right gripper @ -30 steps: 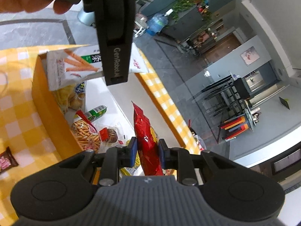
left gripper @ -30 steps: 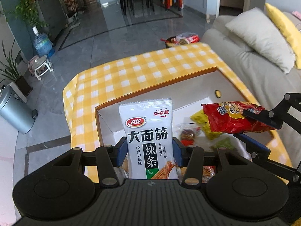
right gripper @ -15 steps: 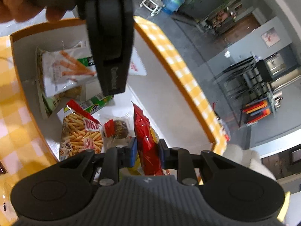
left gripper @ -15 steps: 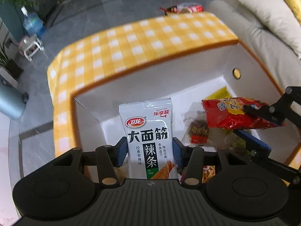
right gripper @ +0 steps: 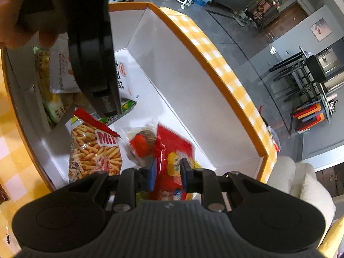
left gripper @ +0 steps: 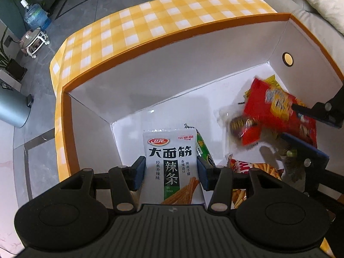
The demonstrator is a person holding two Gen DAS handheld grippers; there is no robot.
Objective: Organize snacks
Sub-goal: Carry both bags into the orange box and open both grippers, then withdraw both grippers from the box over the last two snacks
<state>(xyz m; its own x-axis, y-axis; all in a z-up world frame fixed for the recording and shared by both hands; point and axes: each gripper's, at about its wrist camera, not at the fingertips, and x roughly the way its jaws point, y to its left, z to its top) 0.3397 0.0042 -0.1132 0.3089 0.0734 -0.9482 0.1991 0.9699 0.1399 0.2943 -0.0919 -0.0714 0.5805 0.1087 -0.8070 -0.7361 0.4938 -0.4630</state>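
Observation:
My left gripper (left gripper: 169,172) is shut on a white spicy-strip snack packet (left gripper: 172,167) and holds it low inside the orange box (left gripper: 172,36) with white walls. My right gripper (right gripper: 166,172) stands open inside the same box, with a red snack bag (right gripper: 172,150) loose between its jaws, lying blurred on the other snacks. The red bag also shows in the left wrist view (left gripper: 277,109), beside the right gripper's fingers (left gripper: 305,148). The left gripper's body (right gripper: 92,49) fills the upper left of the right wrist view.
The box holds a fries-print bag (right gripper: 94,150), a clear-wrapped round snack (right gripper: 139,144), a green packet (left gripper: 203,148) and a yellow packet (right gripper: 47,81). It sits on a yellow checked tablecloth (left gripper: 150,17). A sofa (left gripper: 311,15) lies at the right.
Both grippers have gone down into the box. The right gripper has opened and let go of the red bag, which has dropped onto the snacks. The left still grips its packet.

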